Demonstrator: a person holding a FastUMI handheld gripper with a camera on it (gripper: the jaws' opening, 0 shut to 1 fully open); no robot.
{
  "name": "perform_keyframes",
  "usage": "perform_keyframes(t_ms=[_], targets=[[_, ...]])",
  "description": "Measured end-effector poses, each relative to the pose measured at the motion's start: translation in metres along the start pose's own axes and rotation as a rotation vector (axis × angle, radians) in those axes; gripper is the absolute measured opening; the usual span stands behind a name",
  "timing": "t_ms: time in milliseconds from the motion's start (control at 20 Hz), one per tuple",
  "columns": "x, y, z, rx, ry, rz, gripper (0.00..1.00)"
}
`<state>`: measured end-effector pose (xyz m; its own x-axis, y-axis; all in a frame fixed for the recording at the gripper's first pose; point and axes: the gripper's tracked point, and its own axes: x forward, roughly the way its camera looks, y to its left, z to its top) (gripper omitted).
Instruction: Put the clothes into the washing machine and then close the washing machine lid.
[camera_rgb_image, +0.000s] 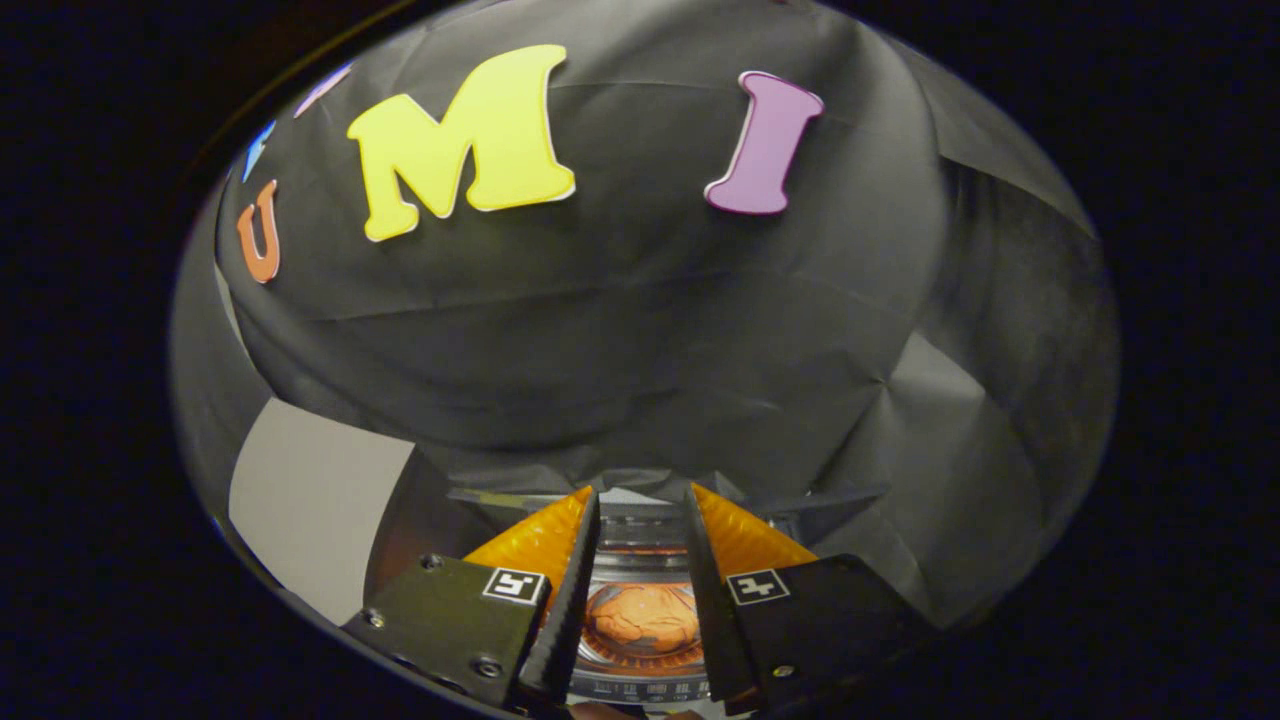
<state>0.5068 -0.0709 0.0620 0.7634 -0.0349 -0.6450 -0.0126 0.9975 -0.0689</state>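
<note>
Orange clothes (645, 615) in washing machine (640, 685), half-hidden between parted tongs (640, 500).

Washing machine (640, 560) seen from above, round drum open, control strip along its near edge. Orange clothes (645, 615) lie crumpled inside the drum, low in its middle.

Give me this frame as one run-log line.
gripper: open, holding nothing | orange clothes: in washing machine drum, seen between the fingers | lid: state cannot tell | backdrop: black booth wall
</note>
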Motion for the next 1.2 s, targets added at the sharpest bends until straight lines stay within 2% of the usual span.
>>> perform_keyframes(t_ms=[300, 500, 700, 1200], targets=[[0.048, 0.015, 0.011, -0.039, 0.050, 0.004, 0.53], [0.062, 0.016, -0.003, 0.004, 0.102, 0.022, 0.53], [0.064, 0.005, -0.022, 0.062, 0.125, 0.028, 0.53], [0.039, 0.001, -0.045, 0.078, 0.077, 0.037, 0.55]])
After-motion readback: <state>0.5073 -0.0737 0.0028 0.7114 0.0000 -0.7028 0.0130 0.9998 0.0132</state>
